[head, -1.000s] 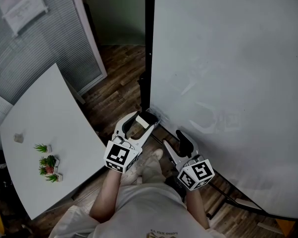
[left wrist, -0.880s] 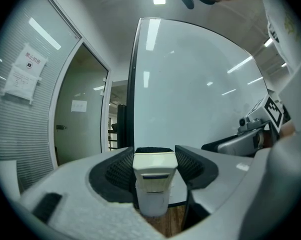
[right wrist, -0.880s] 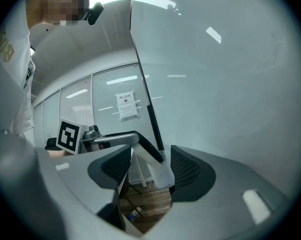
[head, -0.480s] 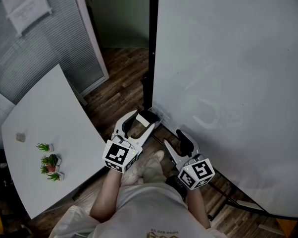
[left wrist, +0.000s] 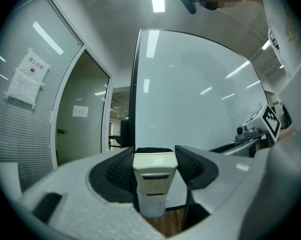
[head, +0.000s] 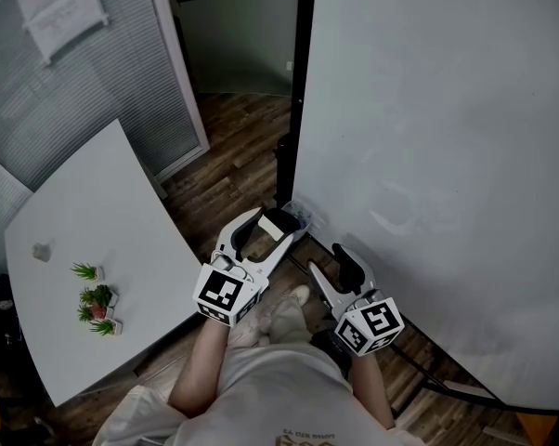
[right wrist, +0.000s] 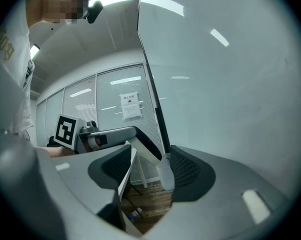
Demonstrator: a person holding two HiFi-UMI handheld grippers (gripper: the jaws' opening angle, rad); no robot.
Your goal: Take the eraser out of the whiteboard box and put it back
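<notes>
left gripper: held level, pointing forward; jaws closed on a cream eraser that stands upright between them, with a pad pressed to each side. left marker cube sits at its rear, above the wrist.
left forearm: bare, reaching forward from the torso.
right gripper: held level, just beside the left one and a little behind it; jaws apart, nothing between the pads. right marker cube sits at its rear.
right forearm: bare, reaching forward.

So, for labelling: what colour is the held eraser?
Cream eraser with a dark stripe; clearest in left gripper view.
</notes>
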